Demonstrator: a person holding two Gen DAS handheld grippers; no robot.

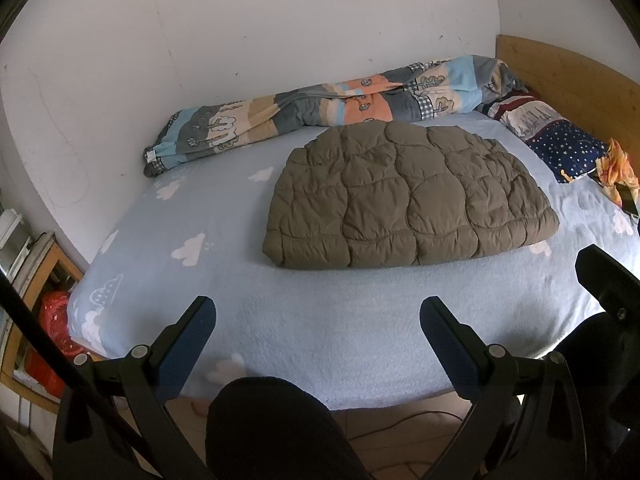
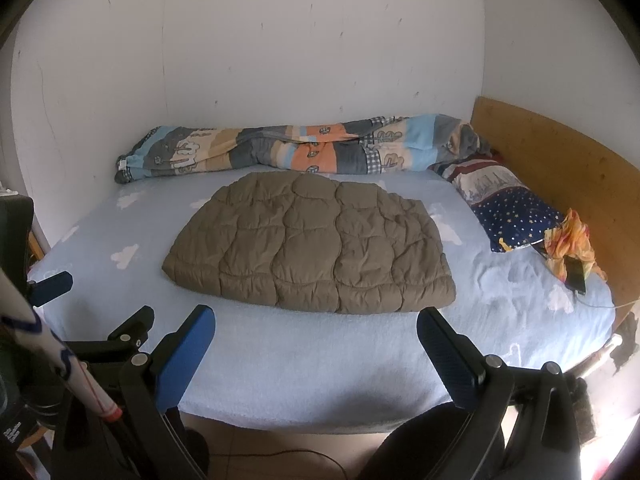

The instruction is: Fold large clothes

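A puffy olive-brown quilted jacket [image 1: 408,196] [image 2: 312,244] lies folded into a flat rounded bundle in the middle of the light blue cloud-print bed sheet [image 1: 224,264] [image 2: 280,360]. My left gripper [image 1: 318,316] hovers over the bed's near edge, open, with nothing between its blue-padded fingers, well short of the jacket. In the right wrist view my right gripper [image 2: 316,322] is also open and holds nothing, its right fingertip close to the jacket's near hem. The other gripper's black body [image 1: 608,280] shows at the right edge of the left wrist view.
A rolled patchwork duvet [image 1: 320,104] [image 2: 304,148] lies along the wall. A starry blue pillow [image 1: 560,140] [image 2: 512,208], an orange cloth [image 2: 572,244] and a phone [image 2: 576,276] sit by the wooden headboard [image 2: 560,160]. A dark-clothed knee [image 1: 272,420] is below.
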